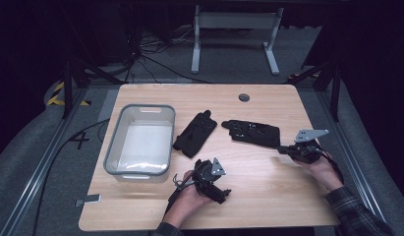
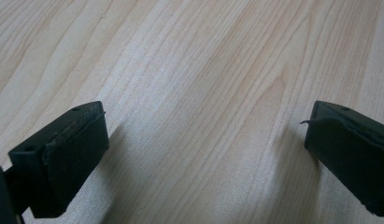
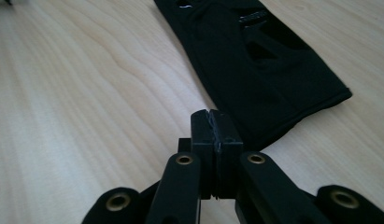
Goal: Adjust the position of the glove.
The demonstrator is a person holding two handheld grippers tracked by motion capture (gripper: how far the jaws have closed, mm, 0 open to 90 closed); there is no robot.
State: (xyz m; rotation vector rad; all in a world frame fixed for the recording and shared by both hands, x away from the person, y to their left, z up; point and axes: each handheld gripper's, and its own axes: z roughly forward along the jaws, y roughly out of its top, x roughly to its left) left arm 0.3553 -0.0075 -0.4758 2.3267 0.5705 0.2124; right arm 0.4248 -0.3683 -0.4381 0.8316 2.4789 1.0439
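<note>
Two black gloves lie on the wooden table (image 1: pixel 268 191). One glove (image 1: pixel 195 132) lies folded near the middle. The other glove (image 1: pixel 251 132) (image 3: pixel 255 60) lies flat to its right, fingers pointing left. My right gripper (image 1: pixel 282 148) (image 3: pixel 212 116) is shut, with its tips at the cuff edge of the flat glove. I see no fabric between the pads. My left gripper (image 1: pixel 225 194) (image 2: pixel 206 128) is held low over bare wood near the front edge. It is open wide, with nothing between its fingers.
A grey plastic bin (image 1: pixel 111 147) stands empty on the left part of the table, just left of the folded glove. A round grommet (image 1: pixel 244 97) sits near the far edge. Table legs and cables are on the floor beyond.
</note>
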